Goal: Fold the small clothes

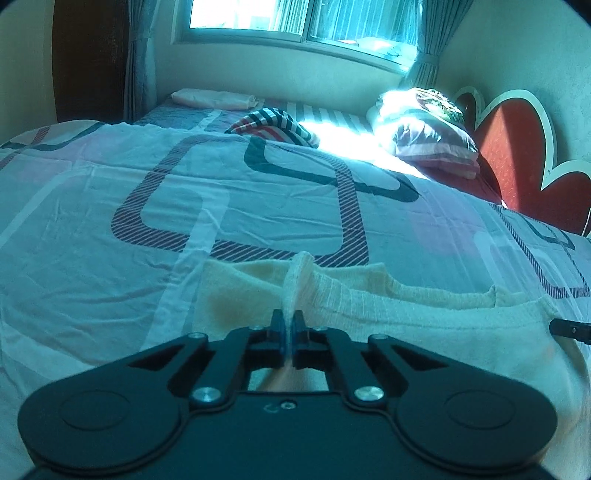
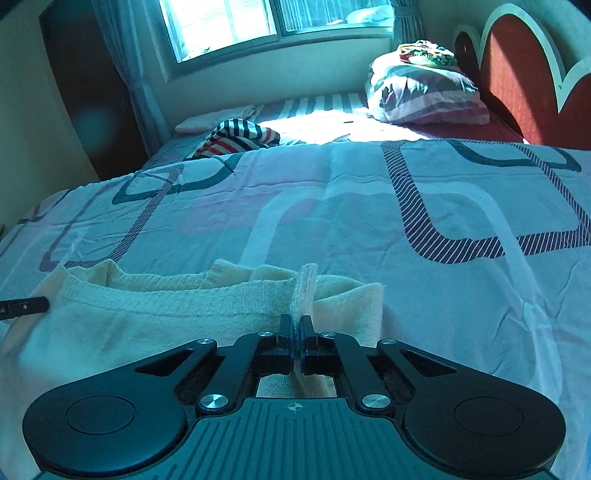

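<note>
Left wrist: cream knit garment (image 1: 424, 310), brownish stain; both grippers' jaws pinching its edge.

A patterned bedspread (image 1: 258, 192), pillows (image 1: 428, 136) by a red headboard (image 1: 517, 147), under a window (image 1: 295, 18)

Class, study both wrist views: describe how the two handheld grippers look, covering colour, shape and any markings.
Both are matte black with two rounded lobes, angled linkage arms, silver screws and blue pads on the fingers. The left gripper has a smooth body; the right gripper has a ribbed grey body bearing a crosshair mark.
</note>
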Demonstrator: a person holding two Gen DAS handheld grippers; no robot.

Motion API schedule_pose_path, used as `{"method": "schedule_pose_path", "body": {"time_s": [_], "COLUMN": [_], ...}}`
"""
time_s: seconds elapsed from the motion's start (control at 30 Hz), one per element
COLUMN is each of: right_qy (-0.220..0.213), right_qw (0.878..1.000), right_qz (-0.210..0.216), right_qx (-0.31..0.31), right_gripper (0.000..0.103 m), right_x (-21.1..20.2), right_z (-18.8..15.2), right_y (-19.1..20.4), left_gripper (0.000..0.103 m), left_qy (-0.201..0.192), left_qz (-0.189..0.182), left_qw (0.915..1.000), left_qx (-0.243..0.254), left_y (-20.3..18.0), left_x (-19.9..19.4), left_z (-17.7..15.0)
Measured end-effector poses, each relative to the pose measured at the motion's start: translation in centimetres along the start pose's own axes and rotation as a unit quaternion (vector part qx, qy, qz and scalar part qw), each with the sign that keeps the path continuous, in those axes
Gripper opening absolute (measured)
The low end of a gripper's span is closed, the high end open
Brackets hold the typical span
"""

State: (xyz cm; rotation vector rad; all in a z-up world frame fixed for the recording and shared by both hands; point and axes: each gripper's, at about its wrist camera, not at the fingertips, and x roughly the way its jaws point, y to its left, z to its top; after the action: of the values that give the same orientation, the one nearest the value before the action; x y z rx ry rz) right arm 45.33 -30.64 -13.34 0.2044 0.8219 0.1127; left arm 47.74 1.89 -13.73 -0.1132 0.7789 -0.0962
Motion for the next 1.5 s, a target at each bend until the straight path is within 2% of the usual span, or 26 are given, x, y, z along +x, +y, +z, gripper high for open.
{"method": "schedule_pose_path", "body": {"time_s": [0.07, 0.13, 0.2, 0.27, 0.33, 0.37, 0.43, 0.47, 0.57, 0.63, 0.67, 0.83, 1.03, 1.13, 1.33, 1.5], "right_qy": [-0.017, -0.015, 0.011, 0.005, -0.004, -0.010, -0.025, -0.036, -0.043, -0.033, -0.024, 0.010, 0.009, 0.011, -0.009, 0.000], "right_qw": [1.000, 0.999, 0.999, 0.999, 0.999, 0.999, 0.999, 0.999, 0.999, 0.999, 0.999, 0.998, 0.996, 0.995, 0.998, 0.999], "right_qz": [-0.016, -0.031, -0.041, -0.050, -0.042, -0.038, -0.036, -0.030, -0.016, 0.005, 0.011, 0.003, -0.072, -0.091, -0.060, -0.038], "right_qx": [0.004, 0.005, 0.009, -0.002, 0.011, 0.016, 0.012, 0.007, -0.012, -0.027, -0.037, -0.059, -0.048, -0.031, -0.026, -0.039], "right_gripper": [0.002, 0.002, 0.002, 0.002, 0.006, 0.011, 0.048, 0.052, 0.053, 0.052, 0.052, 0.052, 0.052, 0.052, 0.052, 0.052], "right_x": [-0.4, -0.1, 1.2, 1.1, 0.2, -0.4, -1.7, -2.4, -3.4, -3.4, -3.1, -1.3, -1.2, -2.0, -4.5, -4.4], "right_z": [0.2, 0.1, -0.3, -0.4, 0.0, 0.1, 0.3, 0.3, 0.2, -0.2, -0.6, -3.3, -5.0, -4.9, -4.9, -5.9], "right_y": [-0.4, -0.6, -0.8, -0.3, -0.4, -0.4, 0.2, 0.8, 3.1, 5.4, 6.4, 9.5, 7.1, 6.3, 9.5, 12.6], "left_gripper": [0.002, 0.002, 0.002, 0.004, 0.016, 0.020, 0.022, 0.023, 0.036, 0.048, 0.050, 0.051, 0.055, 0.053, 0.053, 0.055], "left_qy": [-0.018, -0.030, -0.014, 0.008, 0.000, -0.002, -0.016, -0.024, -0.027, -0.020, -0.012, 0.029, 0.035, 0.038, 0.037, 0.042], "left_qz": [0.000, 0.008, 0.023, 0.036, 0.051, 0.055, 0.057, 0.058, 0.039, 0.026, 0.018, 0.007, -0.003, -0.006, -0.021, -0.036], "left_qw": [0.9998, 0.9993, 0.9994, 0.9993, 0.9987, 0.9985, 0.9983, 0.9980, 0.9987, 0.9986, 0.9983, 0.9962, 0.9952, 0.9948, 0.9953, 0.9931], "left_qx": [-0.012, -0.021, -0.022, -0.004, 0.011, 0.007, 0.003, 0.008, 0.021, 0.041, 0.054, 0.082, 0.091, 0.094, 0.087, 0.103], "left_y": [0.1, 0.3, 0.3, 0.1, -0.4, -0.4, -0.3, -0.6, -1.9, -3.3, -4.2, -6.3, -5.3, -4.6, -4.4, -5.1], "left_x": [-0.4, -0.3, 0.8, 1.9, 1.2, 0.7, -0.7, -1.6, -3.8, -4.3, -4.2, -2.3, -1.9, -2.4, -4.3, -5.3], "left_z": [0.3, 0.6, 0.5, -0.1, -0.3, -0.3, -0.2, -0.3, -0.6, -1.1, -1.5, -3.3, -3.8, -3.7, -3.5, -4.7]}}
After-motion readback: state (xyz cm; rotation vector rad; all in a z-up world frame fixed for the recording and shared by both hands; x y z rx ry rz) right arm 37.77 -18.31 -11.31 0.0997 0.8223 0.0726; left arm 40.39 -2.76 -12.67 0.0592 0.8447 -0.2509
